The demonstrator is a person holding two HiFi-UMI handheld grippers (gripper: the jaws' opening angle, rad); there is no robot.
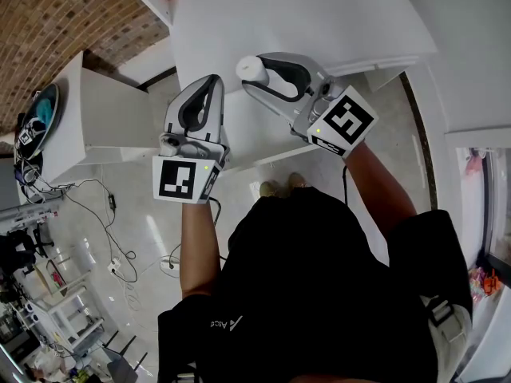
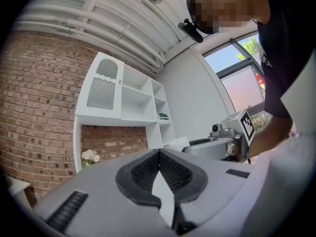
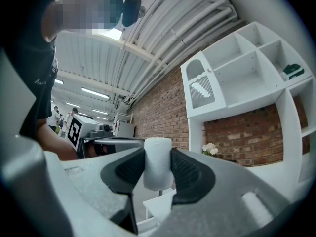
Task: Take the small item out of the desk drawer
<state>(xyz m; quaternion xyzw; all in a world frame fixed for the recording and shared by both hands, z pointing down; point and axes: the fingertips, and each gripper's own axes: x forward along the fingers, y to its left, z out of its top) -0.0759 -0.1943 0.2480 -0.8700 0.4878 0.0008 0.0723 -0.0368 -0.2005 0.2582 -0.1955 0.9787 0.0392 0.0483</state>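
Note:
A small white cylinder (image 3: 157,163) stands upright between the black pads of my right gripper (image 3: 158,168), which is shut on it. In the head view the same cylinder (image 1: 251,68) sticks out at the tip of the right gripper (image 1: 257,72), held in the air over the front edge of the white desk (image 1: 335,22). My left gripper (image 1: 212,80) hangs beside it to the left. In the left gripper view its jaws (image 2: 159,155) meet at the tips with nothing between them. I cannot make out the drawer for certain.
A white shelf unit (image 2: 123,98) with open cubbies stands on the desk against a brick wall, with a small bunch of flowers (image 2: 89,157) under it. A white side table (image 1: 104,118) stands at the left. Cables (image 1: 112,238) lie on the tiled floor.

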